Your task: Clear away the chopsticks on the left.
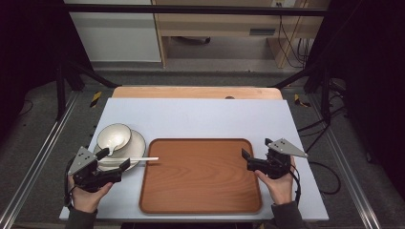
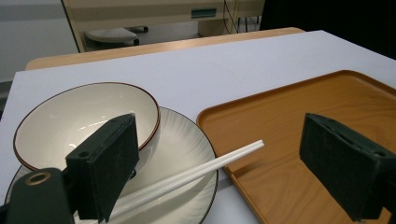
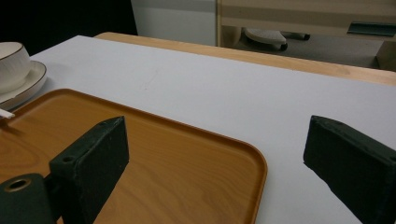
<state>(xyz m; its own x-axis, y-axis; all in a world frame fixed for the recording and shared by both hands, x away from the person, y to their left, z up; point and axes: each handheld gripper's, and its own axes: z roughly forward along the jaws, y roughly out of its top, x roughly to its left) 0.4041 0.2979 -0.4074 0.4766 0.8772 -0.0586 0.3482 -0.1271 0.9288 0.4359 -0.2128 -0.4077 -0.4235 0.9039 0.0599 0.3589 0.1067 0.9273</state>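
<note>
A white bowl (image 1: 113, 137) with a dark rim sits on a white plate (image 1: 137, 144) at the table's left. A pair of white chopsticks (image 1: 131, 160) lies across the plate, its tip reaching the left edge of a brown wooden tray (image 1: 200, 176). My left gripper (image 1: 113, 159) is open beside the plate's near side, and in the left gripper view the chopsticks (image 2: 210, 165) run between its jaws, with bowl (image 2: 79, 116), plate (image 2: 182, 144) and tray (image 2: 299, 107) beyond. My right gripper (image 1: 249, 160) is open over the tray's right edge (image 3: 163, 154), holding nothing.
The tray's surface is bare. The pale table top (image 1: 200, 117) stretches behind it to a wooden back edge. Black frame posts and cables stand on the floor at both sides. In the right gripper view the bowl (image 3: 11, 63) and plate (image 3: 28, 81) show far left.
</note>
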